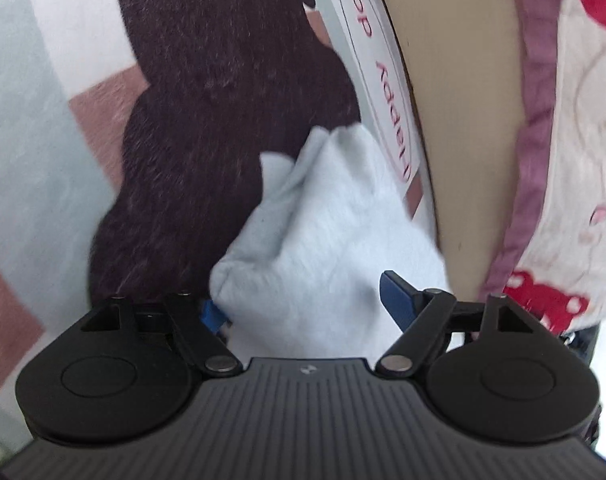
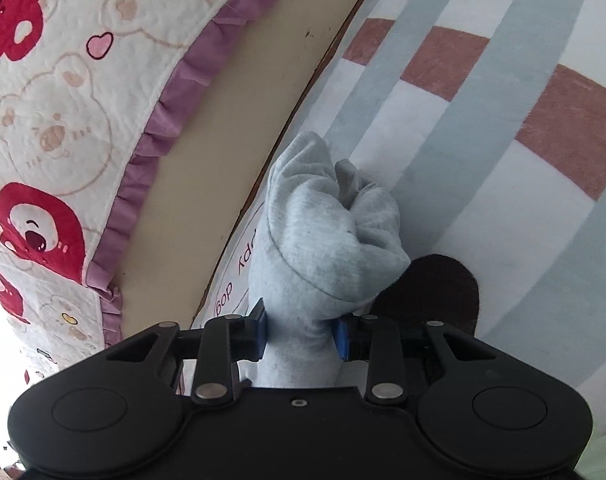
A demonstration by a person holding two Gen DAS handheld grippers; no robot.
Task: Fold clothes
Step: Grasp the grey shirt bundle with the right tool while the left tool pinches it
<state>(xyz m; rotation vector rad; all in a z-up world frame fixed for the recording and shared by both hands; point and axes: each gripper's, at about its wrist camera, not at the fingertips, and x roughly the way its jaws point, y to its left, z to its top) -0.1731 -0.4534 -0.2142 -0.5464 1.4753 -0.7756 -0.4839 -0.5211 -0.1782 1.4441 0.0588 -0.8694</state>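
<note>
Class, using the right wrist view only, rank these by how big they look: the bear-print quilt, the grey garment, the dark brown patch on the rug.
1. Bear-print quilt, largest.
2. Grey garment, clamped in the right gripper; nearness to the camera enlarges it.
3. Dark brown patch, smallest, partly hidden.

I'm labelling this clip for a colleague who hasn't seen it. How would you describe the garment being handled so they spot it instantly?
Start at the rug with pale blue stripes and brown blocks, beside the bear-print quilt with a purple frill. Close in front of the cameras is the light grey fleecy garment, bunched between the right gripper pads. Unlike the dark brown furry patch nearby, it is pale, plain and wrinkled.
</note>
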